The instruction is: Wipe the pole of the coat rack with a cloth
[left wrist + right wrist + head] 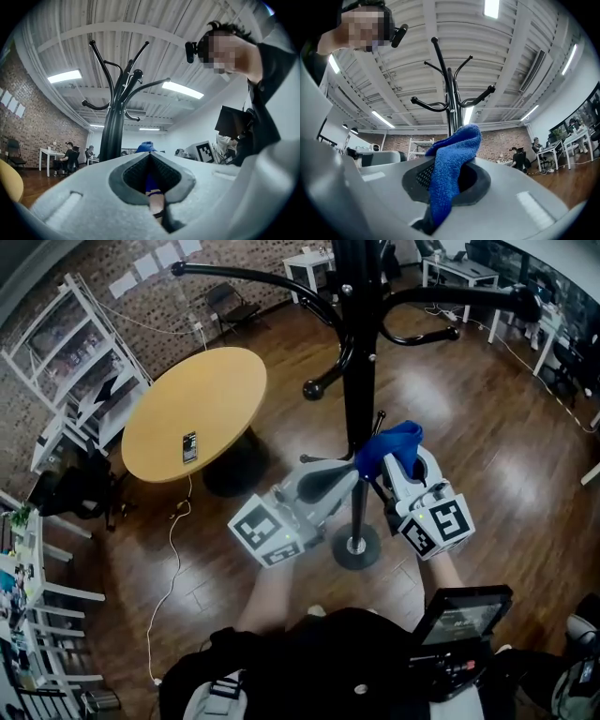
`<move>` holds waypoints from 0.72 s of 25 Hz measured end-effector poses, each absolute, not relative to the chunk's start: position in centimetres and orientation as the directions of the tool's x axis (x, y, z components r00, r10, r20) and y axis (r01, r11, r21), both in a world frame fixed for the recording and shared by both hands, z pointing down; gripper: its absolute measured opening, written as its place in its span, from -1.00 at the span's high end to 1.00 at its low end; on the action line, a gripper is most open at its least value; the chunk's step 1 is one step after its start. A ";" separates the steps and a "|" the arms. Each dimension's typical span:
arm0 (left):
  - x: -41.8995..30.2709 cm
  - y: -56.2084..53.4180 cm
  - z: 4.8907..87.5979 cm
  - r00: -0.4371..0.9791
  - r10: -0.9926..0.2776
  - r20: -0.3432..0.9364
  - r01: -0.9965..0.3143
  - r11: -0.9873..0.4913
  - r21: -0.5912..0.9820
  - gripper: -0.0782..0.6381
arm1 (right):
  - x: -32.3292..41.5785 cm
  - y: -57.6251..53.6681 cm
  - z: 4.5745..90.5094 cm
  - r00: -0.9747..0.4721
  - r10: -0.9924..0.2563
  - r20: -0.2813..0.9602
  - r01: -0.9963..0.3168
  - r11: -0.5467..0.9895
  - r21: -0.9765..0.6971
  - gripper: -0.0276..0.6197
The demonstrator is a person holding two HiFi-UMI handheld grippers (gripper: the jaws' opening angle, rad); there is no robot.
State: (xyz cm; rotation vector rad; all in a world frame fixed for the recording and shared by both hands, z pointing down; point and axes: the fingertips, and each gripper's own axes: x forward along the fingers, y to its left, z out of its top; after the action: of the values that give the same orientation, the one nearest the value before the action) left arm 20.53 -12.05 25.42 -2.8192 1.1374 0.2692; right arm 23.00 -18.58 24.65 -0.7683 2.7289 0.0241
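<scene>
As the pole (359, 381) rises from wood floor (469, 427), right gripper (380, 472) pinches cloth (394, 442); left gripper (351, 480) fingers (119, 180) seem closed.

The coat rack's pole (359, 381) rises between the two grippers, just ahead of their tips. The left gripper (345, 474) is on its left and the right gripper (384, 467) on its right. A cloth (396, 441) sits pinched in the right gripper's jaws, against the pole. The rack's base (356, 547) lies on the floor below both grippers. Well to the left of the left gripper, and farther out, stands a table (216, 390) with a phone (189, 446) on it. Beyond the table, shelves (75, 352) stand along the wall. A cable (172, 549) trails over the floor left of the left gripper.
</scene>
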 end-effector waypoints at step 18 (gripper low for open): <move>17.5 -11.0 24.9 0.716 -0.669 -0.201 -0.690 -0.721 -0.058 0.78 | 18.7 -20.3 21.2 -0.770 -0.527 -0.360 -0.566 0.825 0.003 0.84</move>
State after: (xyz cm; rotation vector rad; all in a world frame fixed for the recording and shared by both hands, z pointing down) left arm 17.47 -11.00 24.93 -2.7890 1.1098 0.2513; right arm 18.72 -20.25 21.18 -0.8246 2.6620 0.1582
